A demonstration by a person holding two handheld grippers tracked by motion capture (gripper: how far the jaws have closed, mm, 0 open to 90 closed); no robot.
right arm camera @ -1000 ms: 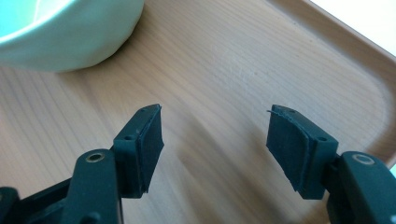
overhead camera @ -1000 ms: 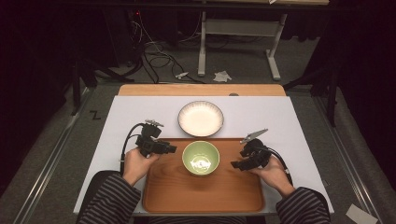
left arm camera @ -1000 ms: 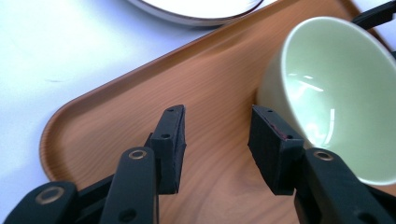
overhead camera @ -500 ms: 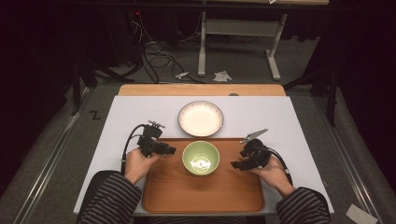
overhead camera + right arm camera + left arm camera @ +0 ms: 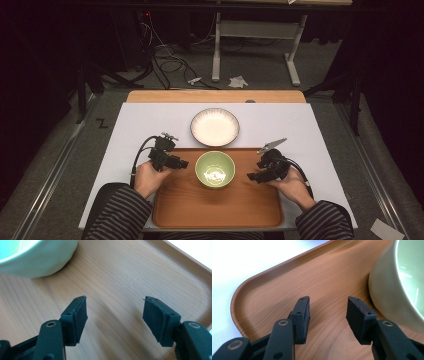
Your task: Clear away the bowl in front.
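A pale green bowl stands on the far half of a wooden tray. Behind the tray, a white ribbed plate rests on the white table cover. My left gripper hovers low over the tray's left part, pointing at the bowl. Its jaws have just been opening and nothing lies between them. On the other side of the bowl, my right gripper hangs over the tray. It is open as well, with bare wood between its pads.
The white table cover spreads left, right and behind the tray, with a wooden table edge at the back. Striped sleeves come in from the bottom. Beyond the table are floor cables and a metal desk frame.
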